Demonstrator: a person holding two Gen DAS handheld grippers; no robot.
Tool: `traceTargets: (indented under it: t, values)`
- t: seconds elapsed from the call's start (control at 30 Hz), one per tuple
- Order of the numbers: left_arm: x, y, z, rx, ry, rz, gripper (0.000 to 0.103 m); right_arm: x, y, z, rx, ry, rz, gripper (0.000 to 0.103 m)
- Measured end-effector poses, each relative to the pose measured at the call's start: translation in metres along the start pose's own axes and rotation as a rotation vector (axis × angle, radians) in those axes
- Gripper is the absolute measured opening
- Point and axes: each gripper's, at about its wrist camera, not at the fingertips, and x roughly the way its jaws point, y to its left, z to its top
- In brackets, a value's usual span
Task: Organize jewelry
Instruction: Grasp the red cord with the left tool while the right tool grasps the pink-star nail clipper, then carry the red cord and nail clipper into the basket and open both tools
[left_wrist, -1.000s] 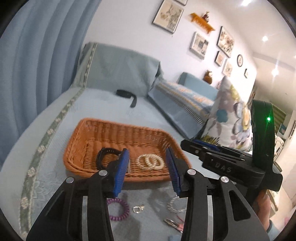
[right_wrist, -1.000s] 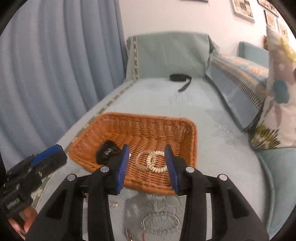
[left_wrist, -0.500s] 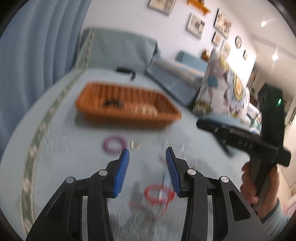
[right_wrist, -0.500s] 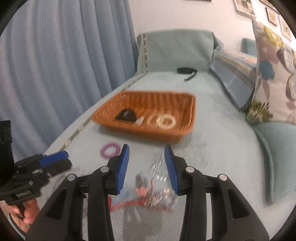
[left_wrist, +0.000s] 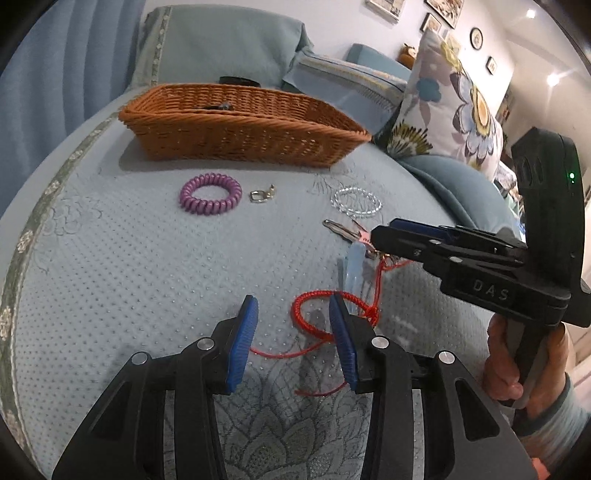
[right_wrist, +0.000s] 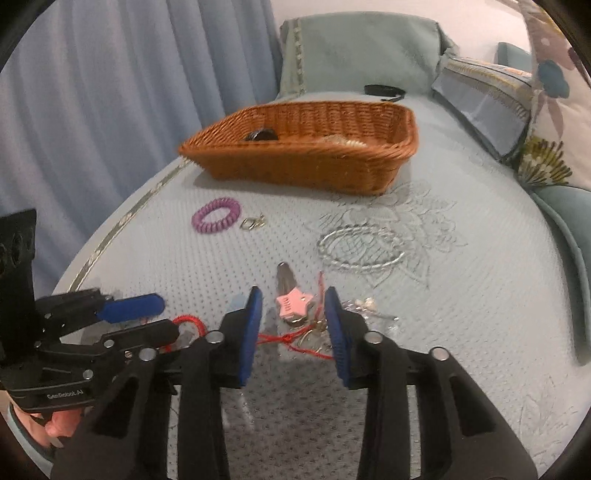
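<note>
Left wrist view shows the left tongs (left_wrist: 293, 317) open over a red cord (left_wrist: 314, 314), the right tongs (right_wrist: 293, 306) open above a star clip (right_wrist: 293, 304).

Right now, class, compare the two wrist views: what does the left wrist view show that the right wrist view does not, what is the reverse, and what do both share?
Only the left wrist view shows the framed pictures on the wall and the right gripper seen from the side.

Only the right wrist view shows the pink star hair clip in full, and the left gripper from the side.

Both show the wicker basket, purple coil bracelet, small metal clasp, clear bead bracelet and red cord.
</note>
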Motion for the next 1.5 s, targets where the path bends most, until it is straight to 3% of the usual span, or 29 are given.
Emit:
traceTargets:
  t: [0.4,0.6,0.67,0.83,1.2,1.33,1.5]
  values:
    - [0.002,-0.011,-0.004,0.047,0.019,0.018,0.036,0.01,0.015,-0.004,-0.071,0.031,-0.067,0.026]
    - [0.004,-0.01,-0.003,0.045,0.016,0.063,0.018,0.019,0.019,-0.003,-0.088,0.068,-0.113,0.026]
    - [0.004,-0.01,-0.003,0.042,0.014,0.068,0.003,0.019,0.02,-0.003,-0.087,0.066,-0.122,0.017]
    - [0.001,-0.004,-0.001,0.01,-0.006,0.059,0.002,0.015,0.02,-0.004,-0.085,0.051,-0.092,0.014]
    - [-0.024,0.048,0.004,-0.207,-0.101,0.087,0.002,-0.002,0.015,-0.004,-0.03,-0.015,-0.07,0.014]
    - [-0.026,0.048,0.004,-0.206,-0.113,0.096,0.002,0.008,0.015,0.001,-0.011,0.015,-0.086,0.014]
    - [-0.03,0.045,0.005,-0.175,-0.15,0.182,0.002,0.033,0.011,0.017,0.03,0.085,-0.043,0.014]
